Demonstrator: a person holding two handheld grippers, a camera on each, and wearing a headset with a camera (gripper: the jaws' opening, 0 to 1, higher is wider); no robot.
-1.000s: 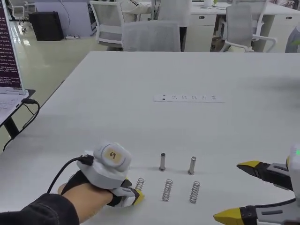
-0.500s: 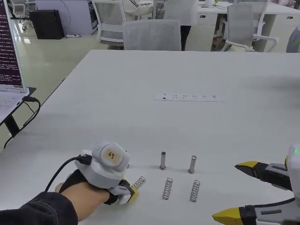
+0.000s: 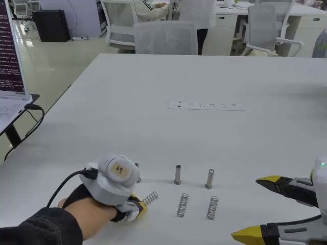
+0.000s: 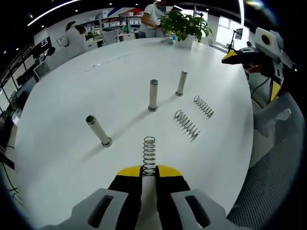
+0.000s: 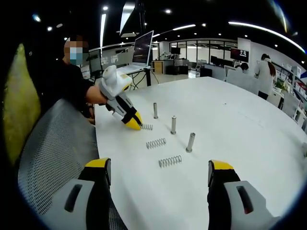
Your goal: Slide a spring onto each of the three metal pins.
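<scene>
Left gripper point(image 4: 149, 171) clamped on the near end of a spring point(image 4: 149, 152), with the coils poking straight out past the fingertips. Light, thin and bendy, likely to wobble or pop free if squeezed hard. Best held right at that end, leaving the far end open to go over a pin. Left pin point(image 4: 98, 131) just ahead and left of the tips, middle pin point(image 4: 153, 95) further ahead, right pin point(image 4: 181, 82) beyond. Near loose spring point(image 4: 187, 125) and far loose spring point(image 4: 203, 106) flat on the table point(image 4: 72, 86), right of the tips. Right gripper point(image 5: 157, 173) wide open, holding nothing, well apart from the pins.
</scene>
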